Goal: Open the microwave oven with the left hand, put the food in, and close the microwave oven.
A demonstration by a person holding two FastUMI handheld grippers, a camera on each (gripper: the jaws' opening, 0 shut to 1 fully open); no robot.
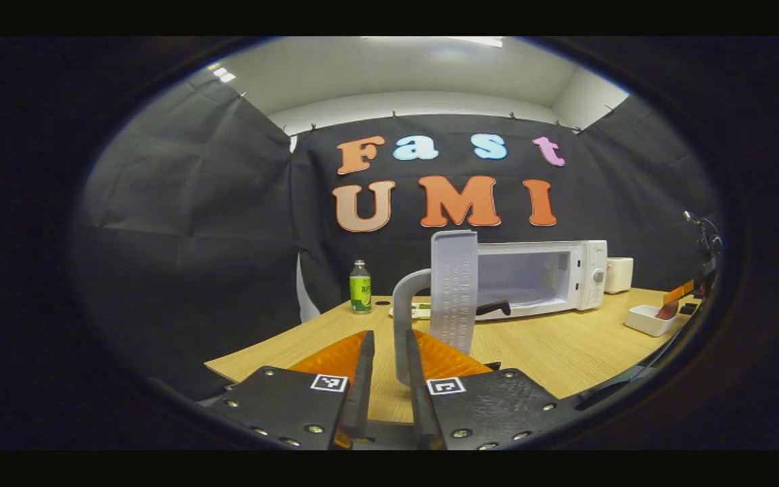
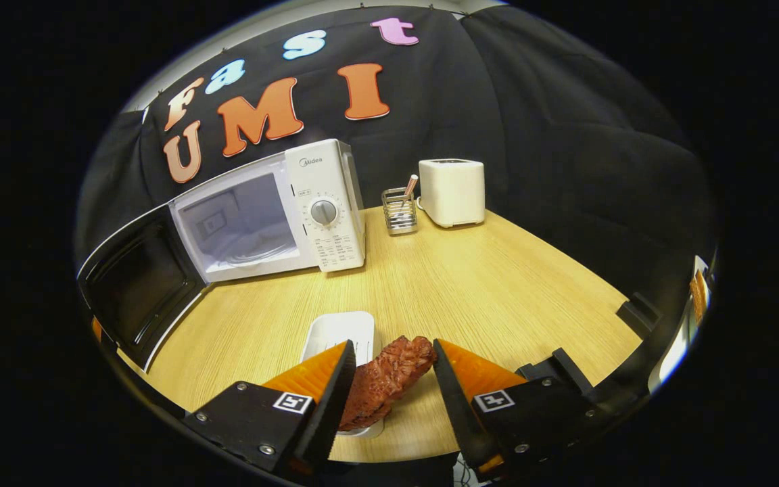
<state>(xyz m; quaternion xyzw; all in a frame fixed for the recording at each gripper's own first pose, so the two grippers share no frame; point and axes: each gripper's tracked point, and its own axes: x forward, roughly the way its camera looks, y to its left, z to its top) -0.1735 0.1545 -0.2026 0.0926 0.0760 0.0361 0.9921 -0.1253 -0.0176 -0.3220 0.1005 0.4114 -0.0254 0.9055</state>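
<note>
I'm holding the door handle (image 1: 403, 325) in nearly closed left jaws, microwave (image 2: 274, 210) open. Right jaws are straddling the meat (image 2: 386, 380) on its tray (image 2: 339, 331), wide, not gripping; soft, greasy-looking, so I'm planning a mid-length pinch

door handle (image 1: 404, 318): lower end sitting hidden betw. the left gripper (image 1: 389, 368) fingers
meat (image 2: 384, 380): near end lying hidden behind a right gripper (image 2: 389, 379) finger; can't tell if far finger is touching
white tray (image 2: 339, 335): front part getting covered by meat
microwave door (image 2: 138, 287): left edge getting cut off in right gripper view
bottle (image 1: 360, 287): label too small to tell
</note>
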